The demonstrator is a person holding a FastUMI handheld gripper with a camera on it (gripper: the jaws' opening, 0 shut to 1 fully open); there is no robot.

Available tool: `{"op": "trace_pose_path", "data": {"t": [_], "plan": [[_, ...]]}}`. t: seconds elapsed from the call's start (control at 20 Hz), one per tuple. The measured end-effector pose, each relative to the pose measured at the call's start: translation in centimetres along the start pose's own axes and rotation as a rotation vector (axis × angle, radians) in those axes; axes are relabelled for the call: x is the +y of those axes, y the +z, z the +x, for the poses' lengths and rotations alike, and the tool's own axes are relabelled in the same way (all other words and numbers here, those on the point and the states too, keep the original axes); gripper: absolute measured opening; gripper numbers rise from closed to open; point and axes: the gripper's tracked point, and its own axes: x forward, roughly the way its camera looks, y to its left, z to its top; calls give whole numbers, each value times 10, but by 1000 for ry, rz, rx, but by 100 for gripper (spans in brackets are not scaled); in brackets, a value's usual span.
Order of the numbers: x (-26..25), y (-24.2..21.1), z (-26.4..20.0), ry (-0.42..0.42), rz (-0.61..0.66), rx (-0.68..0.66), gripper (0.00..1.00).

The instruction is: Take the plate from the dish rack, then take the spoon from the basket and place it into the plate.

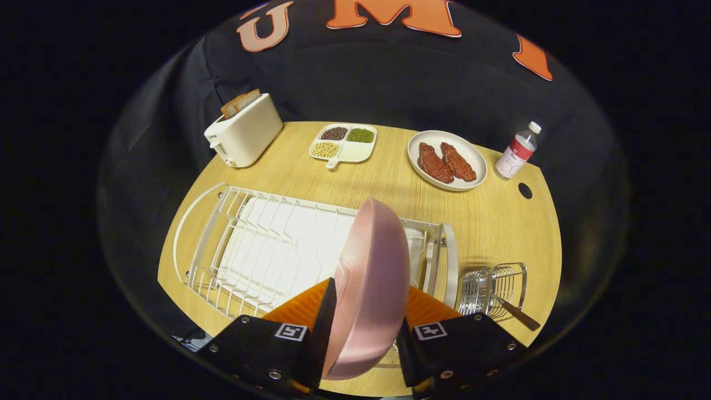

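The hand-held gripper (364,339) clamps the pink plate (372,278) on edge above the dish rack (261,244).

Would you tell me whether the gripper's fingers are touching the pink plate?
Touching: in the gripper view both fingers press the pink plate's faces, holding it on edge above the dish rack.

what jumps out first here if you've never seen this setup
The pink plate, held on edge between the fingers of the hand-held gripper, above the white dish rack. Beyond the rack stand a toaster with bread and a white plate of meat.
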Motion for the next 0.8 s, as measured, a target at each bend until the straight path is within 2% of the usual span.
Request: {"op": "trace_pose_path", "data": {"t": [0.3, 0.5, 0.65, 0.8], "plan": [[-7, -4, 0, -58, 18, 16, 45], [-19, 6, -12, -91, 57, -31, 40], [-37, 10, -24, -147, 63, -64, 37], [-36, 9, -40, -104, 94, -81, 31]]}}
